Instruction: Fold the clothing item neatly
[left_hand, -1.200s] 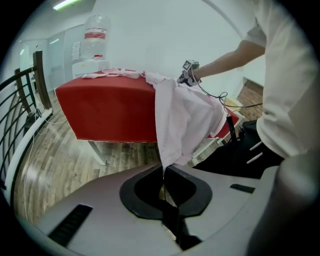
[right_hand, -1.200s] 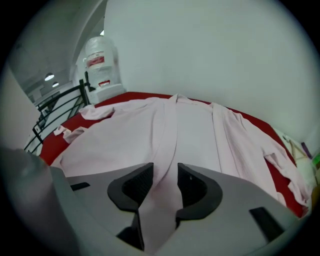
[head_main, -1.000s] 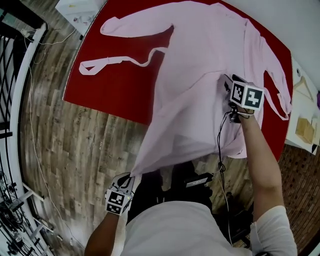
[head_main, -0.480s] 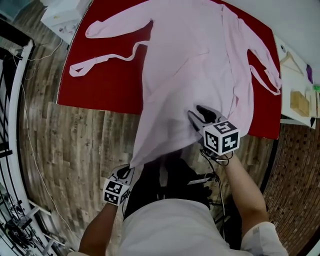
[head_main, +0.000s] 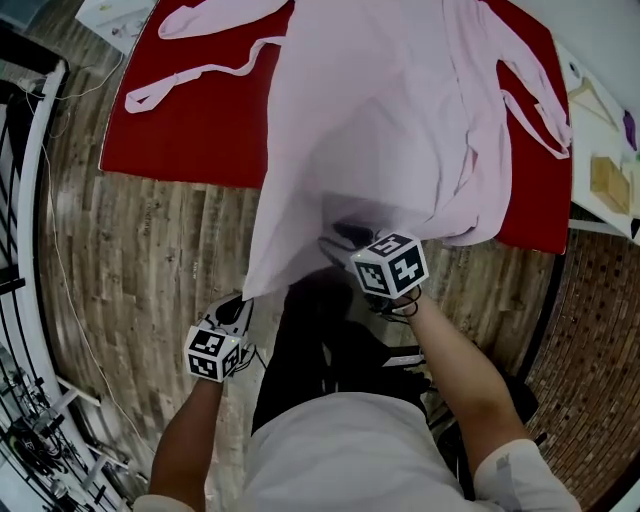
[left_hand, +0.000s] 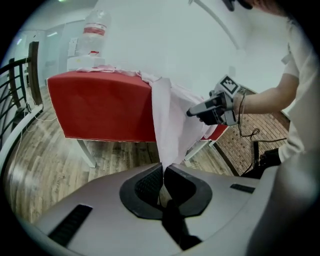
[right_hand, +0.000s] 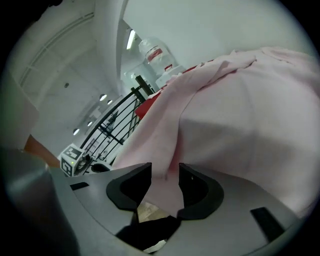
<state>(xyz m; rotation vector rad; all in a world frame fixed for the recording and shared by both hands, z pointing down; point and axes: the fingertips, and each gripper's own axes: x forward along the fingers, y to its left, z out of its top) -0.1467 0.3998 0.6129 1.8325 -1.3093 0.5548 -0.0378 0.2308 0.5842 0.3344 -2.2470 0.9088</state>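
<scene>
A: Step in hand, by the look of it: raising the near hem of the pink robe (head_main: 380, 130) for a fold back over the red table (head_main: 190, 130). Position?

B: Spread over the table toward 12 o'clock, near hem off the 6 o'clock edge and hanging above the wooden floor (head_main: 150, 250). Loose belt (head_main: 200, 78) at 10 o'clock.

A: Grips?

B: Left gripper (head_main: 238, 305), at 7 o'clock: jaws fully together, pinching one hem corner. Right gripper (head_main: 338, 240), near centre: jaws apart, a fold of cloth draped between them, pads not pressing on it.

A: Good technique here?

B: Probably: slide the right jaws further onto the hem, close level with the left corner, then draw the hem taut between both before carrying it toward 12 o'clock. Risk otherwise: bunched cloth and a crooked fold.

A: Differences between views?

B: Head view: whole layout, but right jaws half under the cloth. Right gripper view: the gap with the fold in it, left marker cube (right_hand: 72, 160) at 8 o'clock. Left gripper view: the pinch itself, table legs (left_hand: 87, 152), right gripper side-on at 2 o'clock.
</scene>
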